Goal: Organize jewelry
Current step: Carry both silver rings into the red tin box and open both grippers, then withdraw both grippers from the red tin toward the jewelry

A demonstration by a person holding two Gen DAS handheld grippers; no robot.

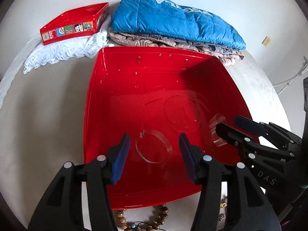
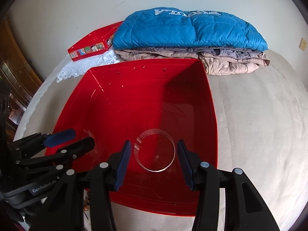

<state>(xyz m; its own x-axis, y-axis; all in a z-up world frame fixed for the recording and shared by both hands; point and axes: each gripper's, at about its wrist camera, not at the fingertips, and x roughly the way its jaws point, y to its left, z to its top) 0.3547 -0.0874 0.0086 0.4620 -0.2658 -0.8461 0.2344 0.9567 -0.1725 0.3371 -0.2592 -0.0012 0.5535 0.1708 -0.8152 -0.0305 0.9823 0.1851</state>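
Got a big red box (image 1: 96, 115) sitting on a pale cloth-covered surface (image 1: 48, 115), with both grippers pointing down into its near end, side by side.

Left gripper (image 1: 154, 154): fingers spread wide, nothing gripped. First clear bangle (image 1: 152, 132) lying flat on the box floor right between them, with a clear gap to the blue pads on both sides.

Right gripper (image 2: 154, 157): fingers roughly half open, with the second clear bangle (image 2: 148, 131) sitting bang between the pads. Looks tipped up rather than flat in the left wrist view, and only a sliver of space shows on either side. Honestly can't tell whether the pads are actually pinching it or just framing it.

Rest of the box floor bare, half in sun and half in shadow.

More jewelry outside the box, just past its near edge: a wooden bead bracelet (image 1: 159, 217) and a small gold piece (image 1: 223, 205), partly hidden behind the left gripper.

Behind the box: a small red tin (image 1: 73, 25) with cartoon pictures along its side, resting on a white lace cloth (image 1: 63, 52). Next to that, a folded blue quilted jacket (image 1: 173, 21) stacked on beige clothes (image 1: 173, 42), almost touching the far rim of the box.
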